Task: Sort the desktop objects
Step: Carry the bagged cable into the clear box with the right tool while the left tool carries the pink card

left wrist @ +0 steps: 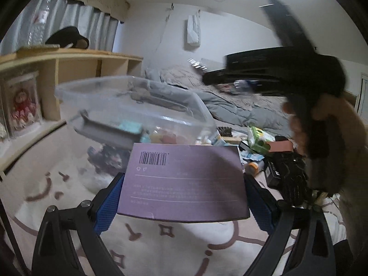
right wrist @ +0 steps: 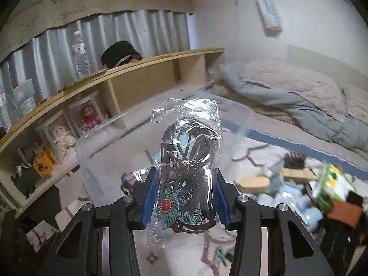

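My left gripper [left wrist: 182, 197] is shut on a flat purple box [left wrist: 184, 181] with a barcode, held level above the patterned rug. Just beyond it stands a clear plastic bin [left wrist: 128, 105] with several small items inside. My right gripper [right wrist: 186, 197] is shut on a clear plastic bag [right wrist: 187, 161] holding a dark ornament with teal feathers and a red stone. The bag stands upright between the blue pads [right wrist: 149, 197]. In the left wrist view, the right gripper's black body [left wrist: 287, 66] and the hand holding it [left wrist: 326, 124] hang blurred at the right, above a pile of objects.
A heap of loose items lies on the rug at the right: a green carton [right wrist: 331, 184], wooden pieces [right wrist: 253, 182], a black box [left wrist: 287, 174]. A wooden shelf [right wrist: 138, 69] with dolls and a water bottle [right wrist: 80, 50] lines the left. A bed with grey covers [right wrist: 299, 101] fills the back.
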